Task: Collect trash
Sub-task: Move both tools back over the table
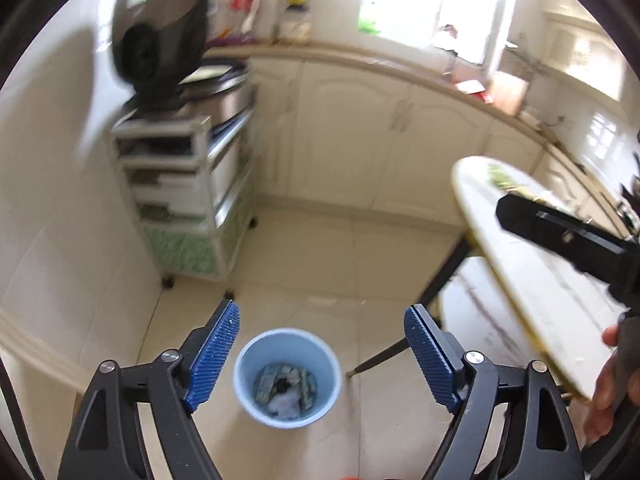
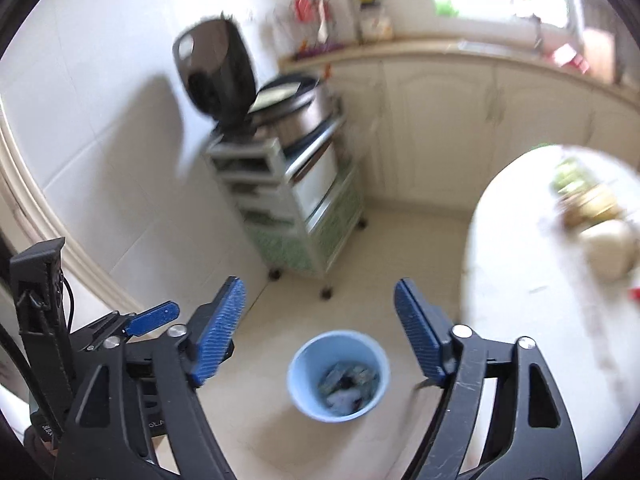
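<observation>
While both tools hang over the floor, left tool point(image 1: 320, 354) spread and empty, right tool point(image 2: 318, 330) spread and empty, blue bin point(image 1: 287, 376) of trash below, white bench point(image 2: 532, 280) at right.

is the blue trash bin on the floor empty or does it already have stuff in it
Not empty. The blue trash bin stands upright on the tiled floor, and both views show crumpled wrappers and white paper lying at its bottom, well below the rim.
</observation>
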